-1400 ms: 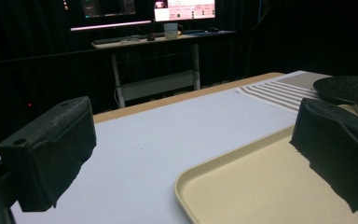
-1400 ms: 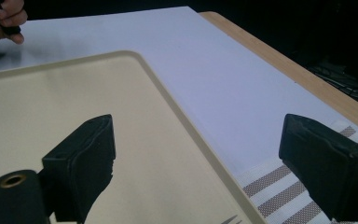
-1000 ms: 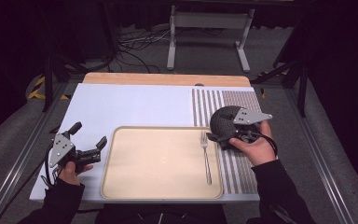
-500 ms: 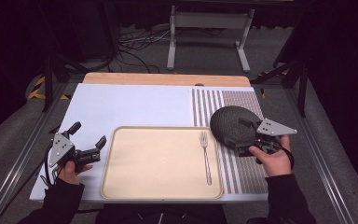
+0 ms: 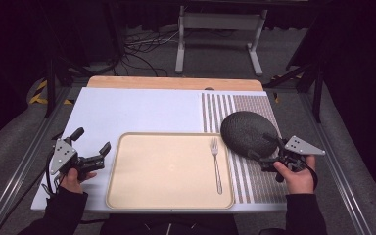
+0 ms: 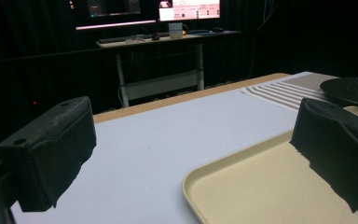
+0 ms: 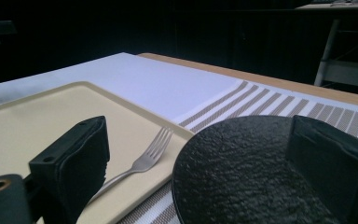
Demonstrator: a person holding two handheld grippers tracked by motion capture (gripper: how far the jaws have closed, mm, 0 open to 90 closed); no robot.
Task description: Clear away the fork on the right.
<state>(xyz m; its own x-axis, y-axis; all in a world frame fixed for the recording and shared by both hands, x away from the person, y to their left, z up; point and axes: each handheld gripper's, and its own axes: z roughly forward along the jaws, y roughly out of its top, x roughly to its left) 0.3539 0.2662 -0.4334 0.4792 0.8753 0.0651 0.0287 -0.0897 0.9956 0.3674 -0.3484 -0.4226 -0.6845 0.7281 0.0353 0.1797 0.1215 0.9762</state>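
Note:
A black textured plate lies on the striped placemat, right of a beige tray. A silver fork rests on the tray's right side, tines pointing away. My right gripper is open at the plate's near right edge; in the right gripper view the plate lies ahead between the spread jaws, with the fork to their left. My left gripper is open just left of the tray, holding nothing. The left gripper view shows the tray corner and the plate far off.
A white mat covers the table's left and middle, with a wooden strip along the far edge. A metal stand and cables are on the floor beyond. A desk with lit monitors stands in the dark background.
My right gripper has drawn back from over the black plate toward the near right. The plate ended up slightly farther right. The left gripper has stayed where it was.

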